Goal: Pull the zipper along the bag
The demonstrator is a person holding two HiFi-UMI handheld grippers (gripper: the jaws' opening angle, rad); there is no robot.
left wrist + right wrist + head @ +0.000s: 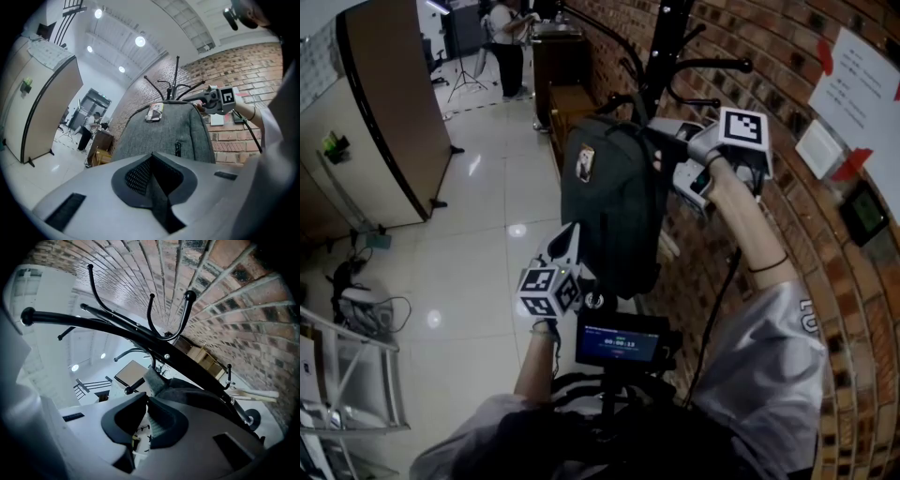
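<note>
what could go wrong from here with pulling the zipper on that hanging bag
1. The right gripper pinches only a thin grey tab at the top of the bag; it may slip from the jaws.
2. The bag hangs on the coat rack; a hard pull might swing or unhook it, though the left gripper grips its lower edge.
3. The hooks close above the right gripper might snag it.

We can make out only a timer, seemingly 00:00:13, on the small screen (619, 343); the wall notice (862, 80) stays illegible.
</note>
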